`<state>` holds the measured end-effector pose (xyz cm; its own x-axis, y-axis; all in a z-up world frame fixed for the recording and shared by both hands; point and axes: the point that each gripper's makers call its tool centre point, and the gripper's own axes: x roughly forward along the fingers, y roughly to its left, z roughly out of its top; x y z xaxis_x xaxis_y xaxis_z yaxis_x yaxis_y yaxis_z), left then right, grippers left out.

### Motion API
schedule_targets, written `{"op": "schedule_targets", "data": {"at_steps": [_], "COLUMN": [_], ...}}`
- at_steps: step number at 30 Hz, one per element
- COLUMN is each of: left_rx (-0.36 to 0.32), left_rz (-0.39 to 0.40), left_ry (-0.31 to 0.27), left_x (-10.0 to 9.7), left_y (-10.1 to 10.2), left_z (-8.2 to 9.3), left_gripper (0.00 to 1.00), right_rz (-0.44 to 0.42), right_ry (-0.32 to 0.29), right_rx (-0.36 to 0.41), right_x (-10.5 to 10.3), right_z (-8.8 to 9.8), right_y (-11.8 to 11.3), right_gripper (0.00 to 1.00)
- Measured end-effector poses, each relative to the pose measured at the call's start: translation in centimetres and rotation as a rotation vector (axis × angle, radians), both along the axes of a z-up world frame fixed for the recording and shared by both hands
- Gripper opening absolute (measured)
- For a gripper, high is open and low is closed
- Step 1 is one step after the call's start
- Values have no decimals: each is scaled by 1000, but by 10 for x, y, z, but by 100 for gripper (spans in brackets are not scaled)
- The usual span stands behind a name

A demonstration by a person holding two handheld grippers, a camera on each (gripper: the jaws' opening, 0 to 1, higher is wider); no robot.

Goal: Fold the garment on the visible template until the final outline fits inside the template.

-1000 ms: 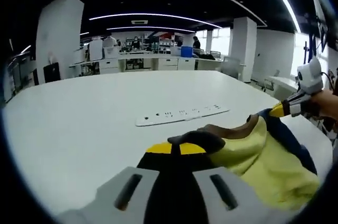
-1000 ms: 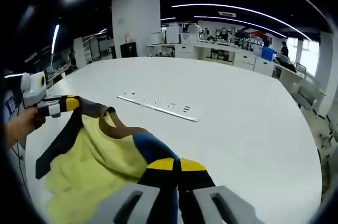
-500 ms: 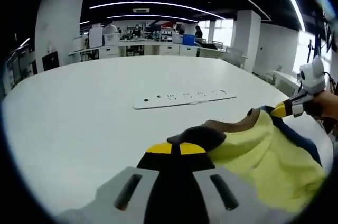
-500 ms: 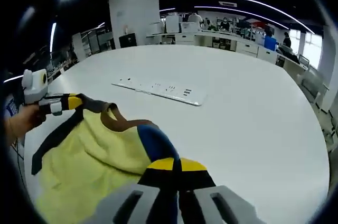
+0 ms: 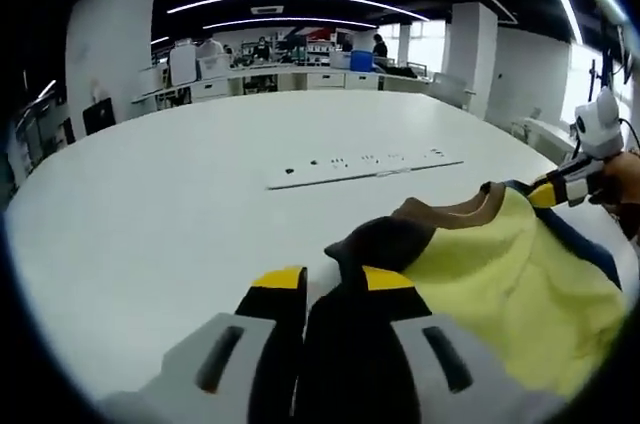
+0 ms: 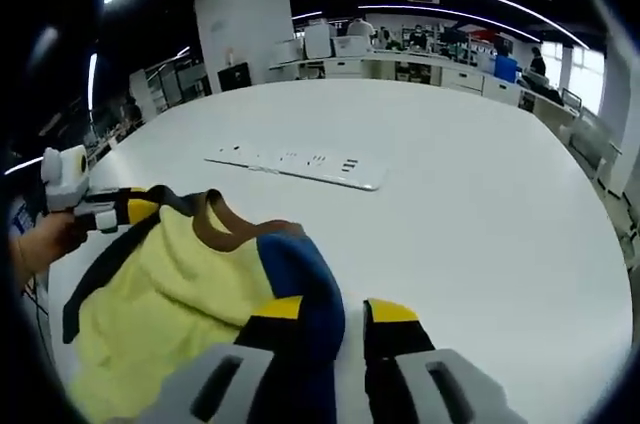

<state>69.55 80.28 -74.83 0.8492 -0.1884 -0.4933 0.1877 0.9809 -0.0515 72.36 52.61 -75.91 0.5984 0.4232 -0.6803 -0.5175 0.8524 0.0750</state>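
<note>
- Broad white tabletop (image 5: 150, 204), smooth and matte, rounded at its edges, with an open office behind it.
- On its near side lies the garment (image 5: 500, 274): soft yellow knit, brown ribbed collar, blue and dark panels, rumpled and draped in loose folds.
- Left claw (image 5: 330, 279): jaws parted a little, yellow tips showing, a dark fold of the garment lying in the gap between them.
- Right claw (image 6: 335, 312): jaws likewise spread a little, the blue shoulder of the garment bunched between and over the left jaw.
- Farther out on the tabletop, a long flat white power strip (image 6: 295, 166), well apart from the cloth.
</note>
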Motion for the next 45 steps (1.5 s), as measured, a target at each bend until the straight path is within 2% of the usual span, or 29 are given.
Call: {"op": "schedule_targets", "data": {"at_steps": [2, 3, 6, 12, 16, 19, 23, 26, 29, 31, 38, 45], "left_rx": [-7, -8, -14, -18, -4, 19, -34, -26, -18, -47, -44, -52], "left_rz": [-2, -1, -6, -52, -92, -117, -120, -148, -160, -168, -201, -188], "left_ry": [-6, -5, -6, -28, -54, -62, -105, -99, -104, -120, -109, -87], "left_x": [-1, -2, -8, -25, -39, -52, -66, -80, -92, -100, -130, -156], "left_y": [1, 1, 0, -3, -6, -5, -4, -4, -1, 0, 3, 7], "left_z": [4, 5, 12, 33, 47, 54, 68, 71, 76, 81, 78, 69], "left_gripper": [22, 24, 31, 45, 54, 60, 67, 70, 71, 69, 69, 68], "right_rz": [6, 5, 7, 67, 86, 105, 110, 114, 131, 143, 148, 152], "right_ry": [2, 7, 8, 12, 19, 28, 26, 27, 23, 19, 32, 44], "right_rx": [16, 53, 62, 79, 116, 120, 132, 140, 136, 128, 136, 149], "right_x": [0, -1, -6, -26, -45, -61, -80, -95, -111, -121, -146, -169], "right_z": [4, 8, 15, 30, 42, 48, 59, 65, 70, 71, 69, 61], "right_y": [0, 3, 2, 8, 12, 15, 15, 17, 19, 20, 21, 24], "right_gripper": [33, 39, 57, 75, 80, 83, 83, 84, 83, 83, 80, 78]}}
